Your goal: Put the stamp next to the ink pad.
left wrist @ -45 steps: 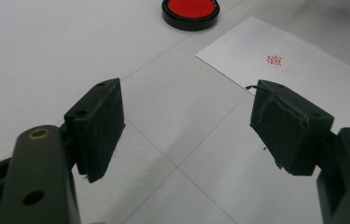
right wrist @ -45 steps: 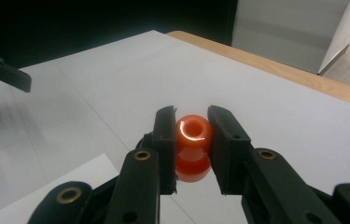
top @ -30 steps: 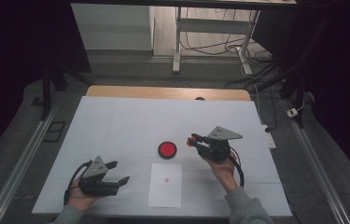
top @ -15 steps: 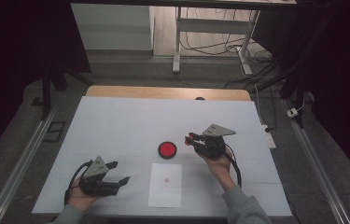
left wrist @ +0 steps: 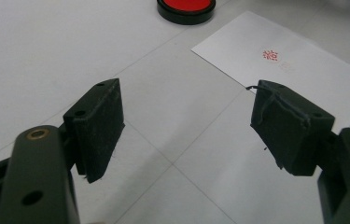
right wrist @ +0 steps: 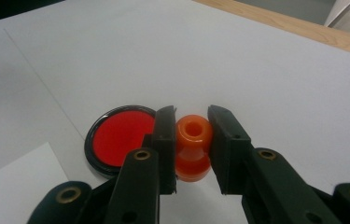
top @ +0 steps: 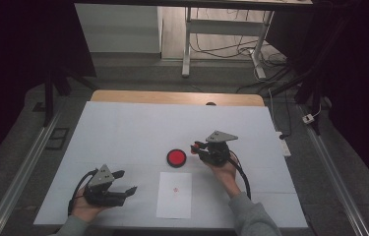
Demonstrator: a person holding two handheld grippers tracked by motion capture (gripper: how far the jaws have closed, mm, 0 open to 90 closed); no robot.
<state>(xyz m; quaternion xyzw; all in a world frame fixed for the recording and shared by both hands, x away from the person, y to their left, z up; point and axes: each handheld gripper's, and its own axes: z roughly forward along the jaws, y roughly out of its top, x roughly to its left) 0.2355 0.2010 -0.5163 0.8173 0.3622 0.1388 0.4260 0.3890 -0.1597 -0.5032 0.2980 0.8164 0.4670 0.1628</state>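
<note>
Your right gripper [right wrist: 191,140] clamps the orange stamp [right wrist: 192,147] just beside the red ink pad [right wrist: 116,140]. Your left gripper [left wrist: 186,121] rests open on the table near the paper [left wrist: 298,60].

ink pad [left wrist: 186,5]: far rim chopped off by the top edge in the left gripper view
red mark [top: 175,189] on the paper [top: 174,202]: way too tiny to read
stamp [right wrist: 192,148] base: tucked behind the right gripper [right wrist: 191,116] pads

Orange stamp [right wrist: 192,147] stands upright in the claw beside red ink pad [right wrist: 119,139].
</note>
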